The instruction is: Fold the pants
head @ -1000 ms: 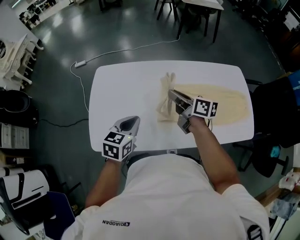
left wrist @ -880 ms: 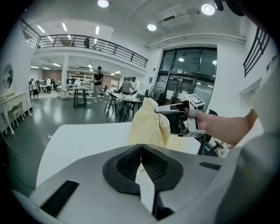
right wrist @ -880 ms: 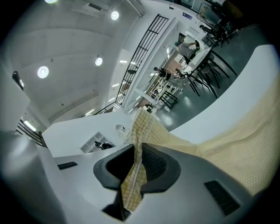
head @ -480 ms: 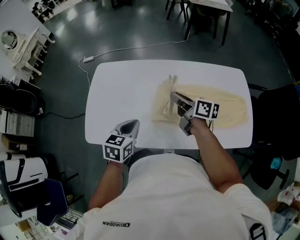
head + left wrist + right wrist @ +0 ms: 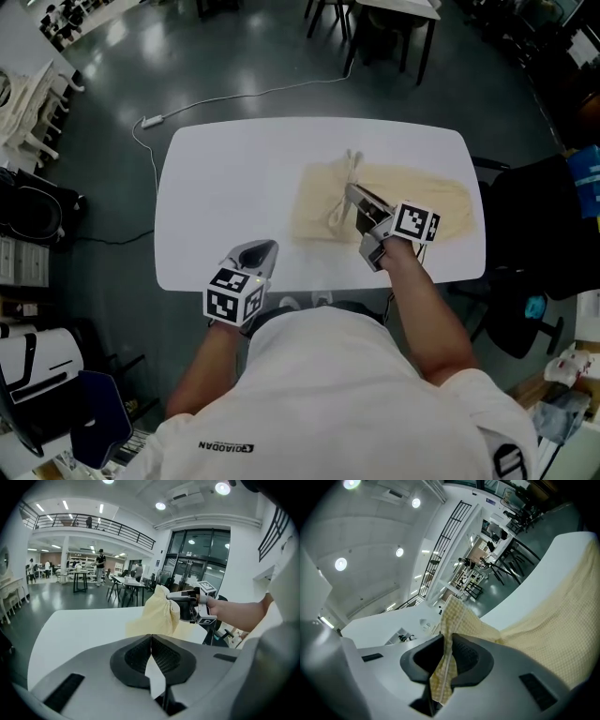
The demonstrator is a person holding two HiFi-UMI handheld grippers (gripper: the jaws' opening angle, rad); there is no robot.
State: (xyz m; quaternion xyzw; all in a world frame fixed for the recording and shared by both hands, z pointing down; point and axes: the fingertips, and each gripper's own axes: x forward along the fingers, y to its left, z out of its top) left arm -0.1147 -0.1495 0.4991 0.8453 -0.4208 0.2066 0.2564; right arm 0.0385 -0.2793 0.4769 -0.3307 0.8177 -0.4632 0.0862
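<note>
Carried a little to the right over the worktop (image 5: 234, 187) since a second ago: the right tongs (image 5: 354, 194), with an edge of the pants (image 5: 422, 202) pinched in them.

The right tongs are seen clamped on a fold of the pale yellow checked cloth, which is gripped between the pads and hangs out below them. This pinched edge is raised off the worktop, while the rest of the pants is spread flat across the right half of the worktop, towards its far side. The left tongs (image 5: 265, 249) are held closed with nothing between them, over the near edge of the worktop, to the left of the pants and well apart from them. A white cable (image 5: 234, 98) is seen lying on the grey floor (image 5: 103, 122) beyond the worktop.
</note>
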